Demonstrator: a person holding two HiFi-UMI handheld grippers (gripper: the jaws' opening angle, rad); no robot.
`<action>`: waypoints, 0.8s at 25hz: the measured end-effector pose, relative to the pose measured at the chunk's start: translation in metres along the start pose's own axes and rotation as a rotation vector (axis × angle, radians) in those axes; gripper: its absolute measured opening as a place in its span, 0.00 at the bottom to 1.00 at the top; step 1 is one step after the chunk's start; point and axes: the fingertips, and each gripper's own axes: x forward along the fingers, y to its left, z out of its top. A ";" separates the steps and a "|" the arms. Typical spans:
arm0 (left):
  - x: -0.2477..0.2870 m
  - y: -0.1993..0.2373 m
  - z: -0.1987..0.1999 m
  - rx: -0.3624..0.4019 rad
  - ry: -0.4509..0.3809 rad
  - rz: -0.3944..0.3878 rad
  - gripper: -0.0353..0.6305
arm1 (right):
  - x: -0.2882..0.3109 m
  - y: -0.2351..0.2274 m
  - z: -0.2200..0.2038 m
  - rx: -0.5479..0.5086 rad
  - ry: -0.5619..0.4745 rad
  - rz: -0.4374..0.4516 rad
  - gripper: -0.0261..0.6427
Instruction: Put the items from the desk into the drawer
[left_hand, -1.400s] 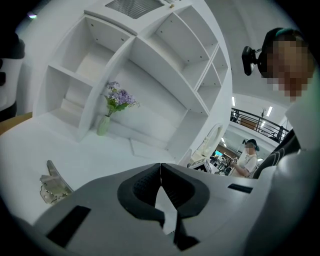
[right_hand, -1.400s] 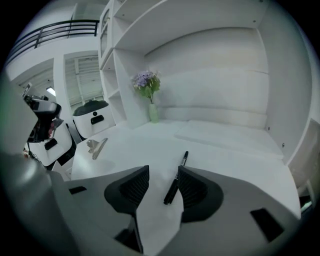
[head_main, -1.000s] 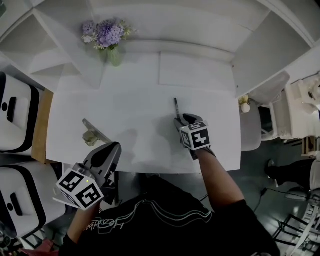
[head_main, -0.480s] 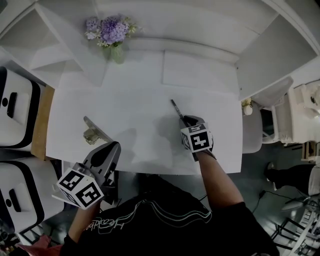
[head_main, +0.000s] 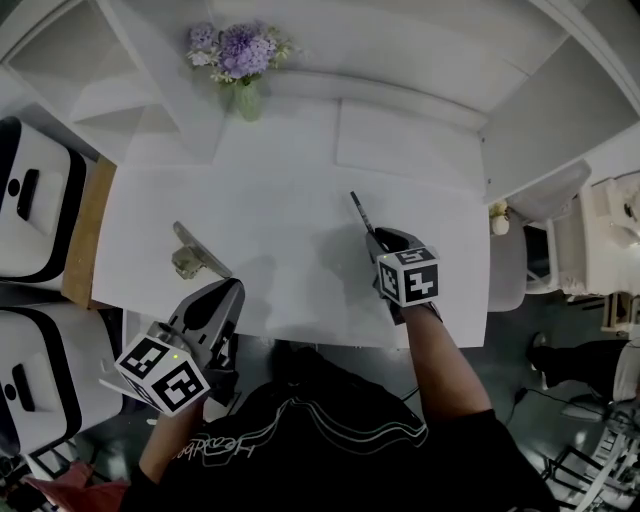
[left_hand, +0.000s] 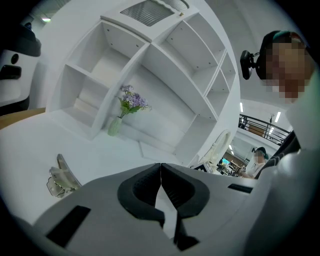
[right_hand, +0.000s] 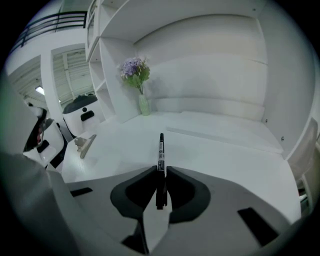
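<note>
My left gripper (left_hand: 161, 172) hangs at the near edge of the worktop (head_main: 280, 215), at seven o'clock, its fingers (left_hand: 137, 190) together on nothing. The metal clip (head_main: 195, 255) lies on the worktop at eleven o'clock from it. My right gripper (right_hand: 160, 172), at four o'clock, has its fingers clamped on the black pen (right_hand: 160, 150), which points to eleven o'clock
</note>
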 end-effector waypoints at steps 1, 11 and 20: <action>-0.003 0.000 0.000 -0.001 -0.007 -0.001 0.09 | -0.005 0.006 0.005 0.012 -0.022 0.019 0.15; -0.061 -0.005 0.001 -0.002 -0.080 0.000 0.09 | -0.070 0.111 0.058 -0.036 -0.210 0.179 0.15; -0.164 -0.008 0.001 0.024 -0.136 0.037 0.09 | -0.130 0.236 0.072 -0.078 -0.312 0.312 0.15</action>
